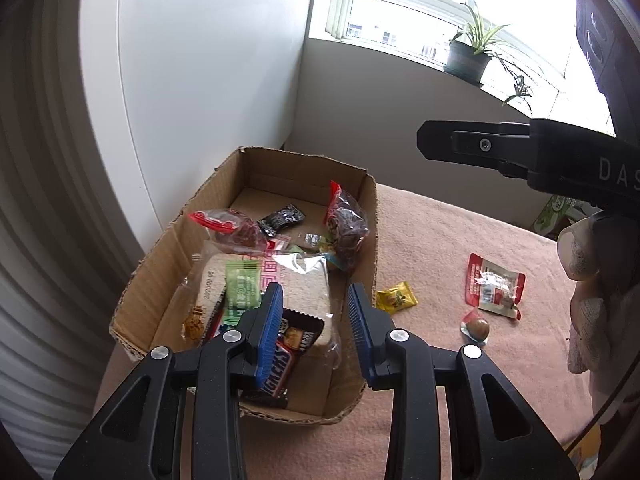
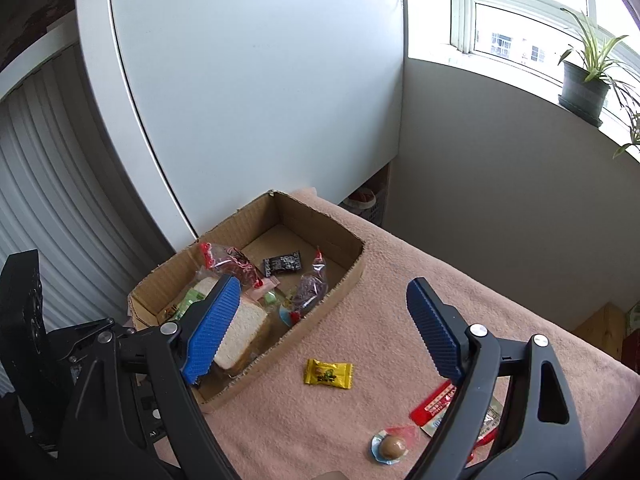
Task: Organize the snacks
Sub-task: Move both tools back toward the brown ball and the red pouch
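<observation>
We noted both tongs empty: left tongs [image 1: 314, 320] narrowly parted above the cardboard box [image 1: 168, 264] at lower centre, right tongs [image 2: 324, 328] spread wide over the pink-covered worktop [image 2: 420, 280]. Left outside the box were a yellow candy [image 2: 329, 374], a red sachet [image 2: 434, 402] and a round wrapped sweet [image 2: 392, 446]. We judged the yellow candy nearest; approach steeply, straddle its short sides, close gently.

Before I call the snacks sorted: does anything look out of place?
Yes. Three snacks lie on the pink cloth outside the cardboard box: a yellow packet, a red-and-white packet and a wrapped brown candy.
</observation>
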